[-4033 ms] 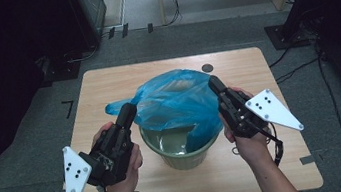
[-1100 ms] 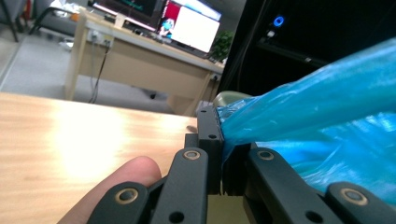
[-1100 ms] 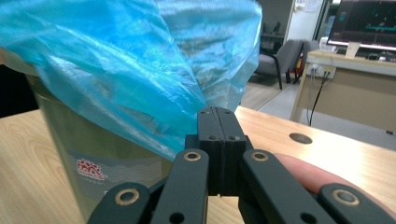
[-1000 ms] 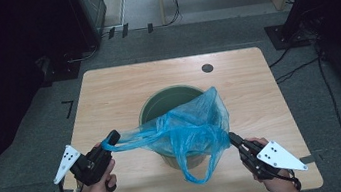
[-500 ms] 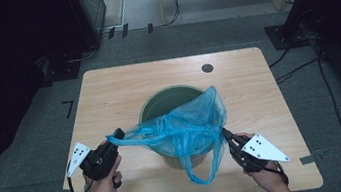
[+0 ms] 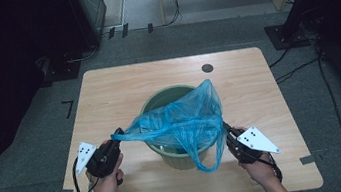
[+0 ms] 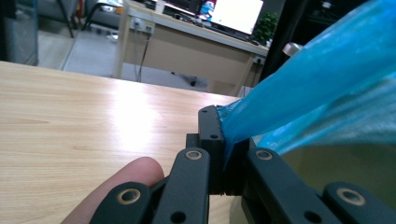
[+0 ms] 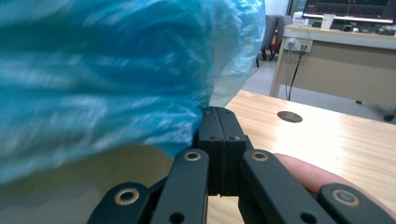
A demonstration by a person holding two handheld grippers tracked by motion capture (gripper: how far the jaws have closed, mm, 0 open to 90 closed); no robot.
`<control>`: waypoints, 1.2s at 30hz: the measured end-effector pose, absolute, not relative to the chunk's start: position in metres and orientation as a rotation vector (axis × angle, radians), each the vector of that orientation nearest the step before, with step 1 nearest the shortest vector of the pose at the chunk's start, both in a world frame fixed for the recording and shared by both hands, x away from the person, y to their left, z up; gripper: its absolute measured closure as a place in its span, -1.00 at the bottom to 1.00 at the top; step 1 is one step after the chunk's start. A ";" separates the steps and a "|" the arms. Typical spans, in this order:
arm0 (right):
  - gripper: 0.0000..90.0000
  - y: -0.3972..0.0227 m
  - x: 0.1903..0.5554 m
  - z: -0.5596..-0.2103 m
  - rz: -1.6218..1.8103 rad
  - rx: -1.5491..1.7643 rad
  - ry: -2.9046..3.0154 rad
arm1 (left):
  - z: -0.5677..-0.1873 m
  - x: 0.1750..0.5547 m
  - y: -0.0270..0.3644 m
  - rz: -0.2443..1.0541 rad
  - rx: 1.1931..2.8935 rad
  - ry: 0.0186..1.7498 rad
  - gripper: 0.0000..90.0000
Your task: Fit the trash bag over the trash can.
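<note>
Blue plastic bag (image 6: pixel 182 124) hangs stretched over a green bucket (image 6: pixel 174 156) at mid-worktop, pulled taut between the two tools, far corner peaking above the bucket's far rim, one loose tail drooping down the bucket's near side. Bag looks thin, soft, very light, crinkly film; likely slippery and easy to tear if yanked. It won't keep any shape on its own and will collapse once let go. Best hold is at the edge or corners, bunched film rather than a single layer, so it doesn't slip out.

Left hand-held gripper (image 6: pixel 114 138) sits at the bucket's near-left, jaws clamped on a gathered corner of the bag; in the left gripper view the film (image 7: pixel 317 93) runs straight out from between the closed jaws. Right hand-held gripper (image 6: pixel 228 133) is just beside the bucket's near-right side, jaws pressed together at the bag's edge; in the right gripper view the film (image 8: pixel 102 79) crowds against the jaw tips, pinch likely but the contact line itself is hard to see.

Bucket stands upright on the wooden worktop (image 6: pixel 107 94). A round cable hole (image 6: pixel 207 68) lies near the far edge. Dark floor around, desks and cables beyond.
</note>
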State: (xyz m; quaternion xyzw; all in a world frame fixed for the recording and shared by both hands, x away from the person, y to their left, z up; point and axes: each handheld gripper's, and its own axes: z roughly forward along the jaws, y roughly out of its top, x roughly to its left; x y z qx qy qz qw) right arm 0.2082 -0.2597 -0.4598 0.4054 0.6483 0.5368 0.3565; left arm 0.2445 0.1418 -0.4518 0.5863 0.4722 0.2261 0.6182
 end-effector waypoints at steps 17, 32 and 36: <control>1.00 -0.266 0.186 -0.453 1.460 0.967 1.690 | -0.452 0.225 0.162 0.244 1.372 0.717 0.94; 1.00 -0.269 0.166 -0.457 1.445 0.863 1.815 | -0.468 0.228 0.183 0.105 1.552 0.698 0.96; 1.00 -0.266 0.174 -0.467 1.362 0.927 1.805 | -0.473 0.236 0.184 0.145 1.552 0.807 0.94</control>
